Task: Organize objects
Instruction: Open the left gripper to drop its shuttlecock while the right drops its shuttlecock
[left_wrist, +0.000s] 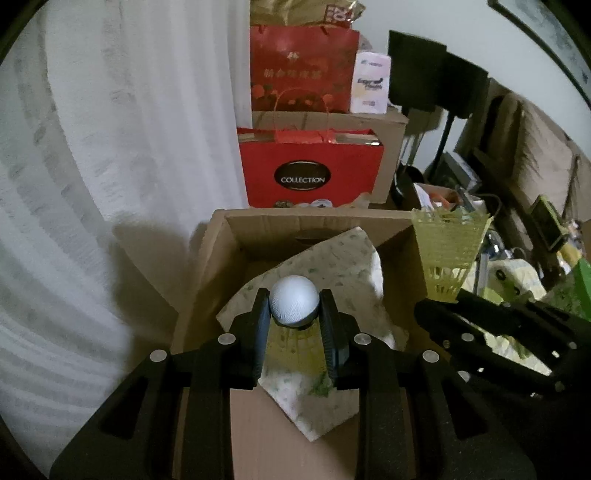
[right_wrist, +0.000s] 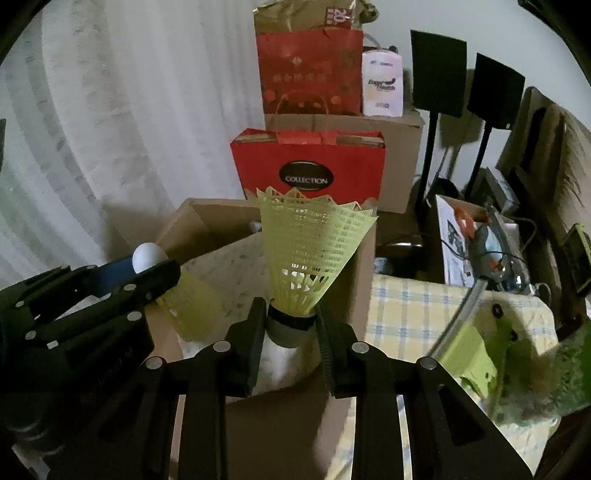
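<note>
We see the left gripper (left_wrist: 294, 308) clamped on a shuttlecock (left_wrist: 294, 302), white cork end pointing away, yellow skirt back between the fingers, above the open box (left_wrist: 221, 254) lined with patterned paper (left_wrist: 332, 254); the right gripper (right_wrist: 291, 325) pinches a second shuttle (right_wrist: 314, 251) by its cork, skirt forward, just beside the first, over the box's right edge.

Cluttered home room, white curtain (left_wrist: 110, 147), red gift bags (left_wrist: 310, 173), cardboard boxes (left_wrist: 221, 251)

We saw two yellow mesh shuttlecocks (right_wrist: 312, 254) with white heads, and a brown cardboard box (left_wrist: 221, 251). Its cloth (left_wrist: 332, 258) looked pale, perhaps leaf-printed. The bag (left_wrist: 310, 173) was red.
</note>
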